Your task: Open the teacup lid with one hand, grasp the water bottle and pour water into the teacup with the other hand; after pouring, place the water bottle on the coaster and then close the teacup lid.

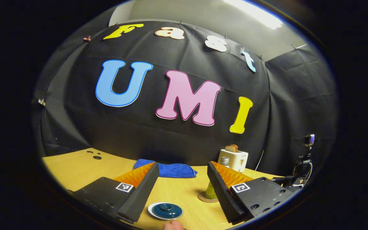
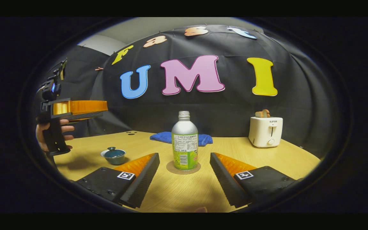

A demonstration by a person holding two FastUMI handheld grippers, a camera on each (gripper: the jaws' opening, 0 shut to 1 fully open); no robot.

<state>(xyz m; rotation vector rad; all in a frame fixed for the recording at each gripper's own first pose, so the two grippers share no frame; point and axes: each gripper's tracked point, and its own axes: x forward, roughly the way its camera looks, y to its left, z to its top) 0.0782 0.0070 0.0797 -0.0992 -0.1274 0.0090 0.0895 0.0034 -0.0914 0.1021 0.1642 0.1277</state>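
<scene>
A dark teal teacup (image 2: 114,156) with its lid (image 1: 166,210) on stands on the wooden table, left of the bottle. The silver and green water bottle (image 2: 184,143) stands upright on a round coaster (image 2: 183,168) at the table's middle. In the left gripper view the bottle (image 1: 212,188) is partly hidden behind one finger. My left gripper (image 1: 177,195) hovers open above the teacup, and in the right gripper view it (image 2: 75,108) is held high at the left by a hand. My right gripper (image 2: 184,182) is open, in front of the bottle, apart from it.
A blue cloth (image 2: 180,138) lies at the back of the table (image 2: 184,195) behind the bottle. A white toaster (image 2: 265,131) with bread in it stands at the back right. A camera on a small stand (image 1: 303,163) sits at the table's right edge.
</scene>
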